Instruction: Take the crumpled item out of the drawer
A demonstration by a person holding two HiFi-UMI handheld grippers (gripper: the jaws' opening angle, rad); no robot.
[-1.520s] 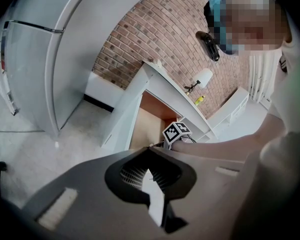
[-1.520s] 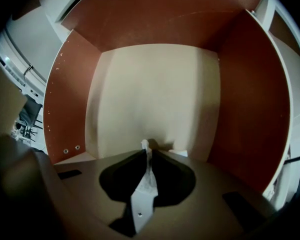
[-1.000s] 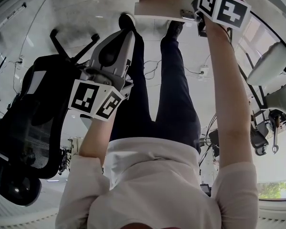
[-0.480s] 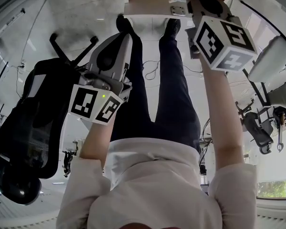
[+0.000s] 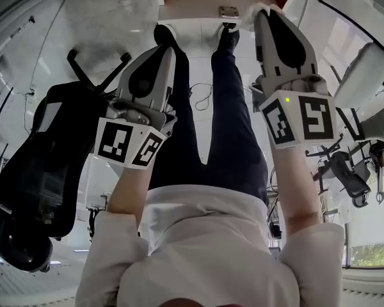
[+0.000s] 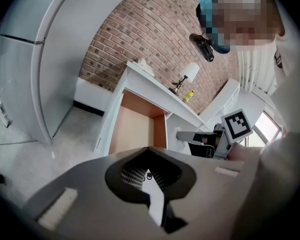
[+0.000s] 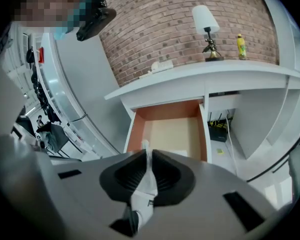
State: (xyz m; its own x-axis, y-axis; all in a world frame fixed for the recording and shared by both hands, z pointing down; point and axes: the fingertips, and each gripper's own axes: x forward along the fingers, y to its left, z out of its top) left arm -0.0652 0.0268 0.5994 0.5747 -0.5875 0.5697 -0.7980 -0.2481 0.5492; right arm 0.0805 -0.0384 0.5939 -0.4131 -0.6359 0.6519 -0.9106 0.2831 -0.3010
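The wooden drawer [image 5: 201, 6] stands pulled out of the white unit beyond my feet; its pale bottom [image 7: 172, 129] shows in the right gripper view. My right gripper [image 5: 264, 13] is held over the drawer's front edge, shut on a crumpled white item [image 7: 146, 181] that sticks out between its jaws. In the head view that item [image 5: 248, 11] shows as a white bit at the gripper's tip. My left gripper [image 5: 168, 48] hangs lower left over my left leg, away from the drawer, jaws together and nothing held. The left gripper view shows the drawer [image 6: 132, 129] and the right gripper [image 6: 202, 138] in front of it.
A black office chair [image 5: 38, 171] stands close on the left. White chairs [image 5: 365, 75] are on the right. Cables [image 5: 205, 94] lie on the floor between my legs. A lamp [image 7: 205, 29] and a yellow bottle [image 7: 241, 46] stand on the unit's top.
My right gripper has drawn back out of the drawer toward me with the white item pinched in it. The left gripper has hardly moved.
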